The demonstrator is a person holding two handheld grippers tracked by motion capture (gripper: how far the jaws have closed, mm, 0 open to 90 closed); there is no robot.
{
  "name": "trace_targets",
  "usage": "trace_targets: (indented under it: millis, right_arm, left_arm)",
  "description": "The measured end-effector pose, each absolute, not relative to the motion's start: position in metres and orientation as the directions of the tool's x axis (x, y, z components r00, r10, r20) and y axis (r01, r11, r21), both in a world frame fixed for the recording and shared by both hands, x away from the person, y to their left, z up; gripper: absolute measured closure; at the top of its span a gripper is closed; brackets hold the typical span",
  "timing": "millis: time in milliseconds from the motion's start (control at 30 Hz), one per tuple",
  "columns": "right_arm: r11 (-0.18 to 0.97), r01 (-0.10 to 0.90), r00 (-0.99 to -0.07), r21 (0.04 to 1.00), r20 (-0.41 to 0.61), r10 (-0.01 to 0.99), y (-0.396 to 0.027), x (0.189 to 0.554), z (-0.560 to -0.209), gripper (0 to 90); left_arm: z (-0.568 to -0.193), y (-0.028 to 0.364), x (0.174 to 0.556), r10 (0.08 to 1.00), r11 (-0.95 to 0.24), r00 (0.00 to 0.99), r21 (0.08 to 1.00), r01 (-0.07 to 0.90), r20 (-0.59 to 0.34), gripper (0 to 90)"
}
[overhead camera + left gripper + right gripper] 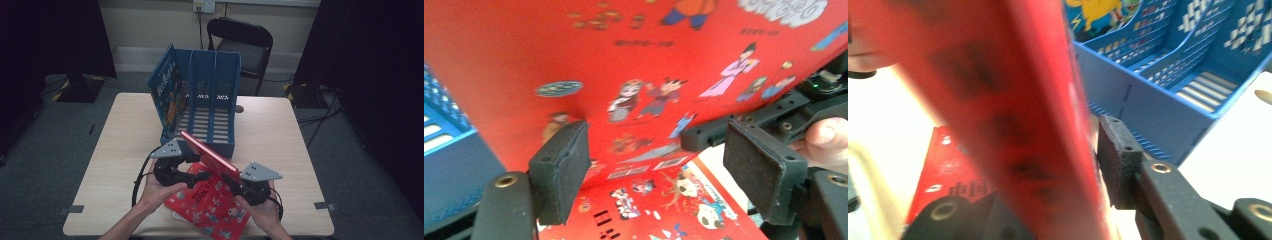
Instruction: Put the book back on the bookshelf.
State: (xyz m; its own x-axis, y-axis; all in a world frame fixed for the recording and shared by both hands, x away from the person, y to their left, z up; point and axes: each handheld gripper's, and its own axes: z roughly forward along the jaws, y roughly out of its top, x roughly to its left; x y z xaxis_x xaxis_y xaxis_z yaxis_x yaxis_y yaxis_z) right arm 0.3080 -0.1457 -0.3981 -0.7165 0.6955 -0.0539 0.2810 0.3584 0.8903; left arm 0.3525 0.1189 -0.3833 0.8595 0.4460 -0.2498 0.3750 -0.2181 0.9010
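Red book [207,152] tilted up off a second red book [210,202] before the blue file rack [202,95], right gripper [232,180] pinching its edge, left gripper [192,160] spread beside it, likely for slotting.

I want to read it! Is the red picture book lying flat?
No, tilted up. The red picture book is lifted off another red book, its edge clamped by the right gripper.

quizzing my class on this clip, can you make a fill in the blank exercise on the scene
1. The right tool is shut on a tilted ____ book.
2. A second red book lies flat on the ____.
3. The file rack is coloured ____.
4. The left tool has its jaws ____.

Missing words: red; table; blue; open
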Motion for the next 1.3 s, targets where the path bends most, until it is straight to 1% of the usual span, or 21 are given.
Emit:
trace_targets:
  millis: [67, 167, 233, 267, 367, 500, 567, 633, 667, 800, 967, 1033, 1067, 1100, 1200, 1300]
  right_arm:
    - [0.356, 0.27, -0.717, 0.894, -0.06, 0.694, -0.147, 0.308, -0.398, 75.4]
    - [0.345, 0.242, -0.698, 0.907, -0.084, 0.711, -0.148, 0.309, -0.399, 79.7]
    - [0.308, 0.249, -0.691, 0.918, -0.054, 0.721, -0.152, 0.312, -0.398, 80.4]
    - [0.262, 0.27, -0.685, 0.927, -0.007, 0.729, -0.156, 0.315, -0.397, 80.5]
    - [0.236, 0.275, -0.691, 0.932, 0.02, 0.723, -0.161, 0.32, -0.398, 80.5]
    - [0.249, 0.258, -0.715, 0.934, 0.012, 0.699, -0.159, 0.318, -0.397, 80.5]
    - [0.261, 0.242, -0.738, 0.935, 0.003, 0.675, -0.156, 0.315, -0.397, 80.4]
    - [0.29, 0.218, -0.779, 0.932, -0.013, 0.627, -0.149, 0.312, -0.398, 80.4]
    - [0.29, 0.218, -0.779, 0.932, -0.013, 0.627, -0.149, 0.312, -0.398, 80.4]
    - [0.331, 0.189, -0.823, 0.924, -0.035, 0.567, -0.142, 0.311, -0.399, 80.1]
    - [0.338, 0.203, -0.838, 0.919, -0.015, 0.546, -0.142, 0.313, -0.402, 77.2]
    - [0.315, 0.218, -0.844, 0.924, 0.016, 0.536, -0.143, 0.314, -0.399, 73.3]
    - [0.318, 0.217, -0.85, 0.923, 0.019, 0.526, -0.142, 0.315, -0.395, 69.6]
    - [0.321, 0.213, -0.848, 0.923, 0.012, 0.53, -0.141, 0.314, -0.392, 68.0]
    - [0.323, 0.212, -0.853, 0.922, 0.013, 0.522, -0.139, 0.316, -0.388, 66.8]
    - [0.292, 0.218, -0.86, 0.931, 0.042, 0.509, -0.139, 0.322, -0.388, 65.9]
  left_arm:
    - [-0.384, 0.122, 0.354, 0.457, -0.214, 0.854, 0.902, 0.376, -0.248, 26.5]
    - [-0.385, 0.127, 0.357, 0.479, -0.214, 0.843, 0.9, 0.381, -0.243, 26.3]
    - [-0.387, 0.131, 0.359, 0.494, -0.208, 0.834, 0.897, 0.39, -0.248, 26.1]
    - [-0.387, 0.132, 0.36, 0.5, -0.205, 0.83, 0.897, 0.392, -0.248, 26.0]
    - [-0.389, 0.136, 0.363, 0.51, -0.207, 0.823, 0.894, 0.398, -0.249, 25.6]
    - [-0.39, 0.14, 0.367, 0.527, -0.201, 0.813, 0.892, 0.404, -0.249, 24.7]
    - [-0.39, 0.142, 0.368, 0.534, -0.202, 0.81, 0.893, 0.401, -0.243, 23.8]
    - [-0.39, 0.143, 0.368, 0.537, -0.209, 0.811, 0.894, 0.396, -0.233, 20.9]
    - [-0.391, 0.143, 0.368, 0.532, -0.217, 0.815, 0.893, 0.394, -0.23, 20.9]
    - [-0.393, 0.142, 0.368, 0.53, -0.235, 0.82, 0.892, 0.385, -0.215, 19.3]
    - [-0.397, 0.139, 0.371, 0.521, -0.244, 0.826, 0.89, 0.386, -0.215, 19.2]
    - [-0.398, 0.136, 0.37, 0.526, -0.256, 0.827, 0.891, 0.376, -0.198, 19.0]
    - [-0.398, 0.135, 0.369, 0.531, -0.266, 0.828, 0.892, 0.365, -0.18, 18.9]
    - [-0.398, 0.135, 0.369, 0.534, -0.27, 0.828, 0.893, 0.359, -0.172, 19.6]
    - [-0.399, 0.137, 0.369, 0.532, -0.258, 0.826, 0.892, 0.37, -0.188, 20.0]
    - [-0.399, 0.137, 0.368, 0.549, -0.26, 0.818, 0.894, 0.366, -0.175, 21.0]
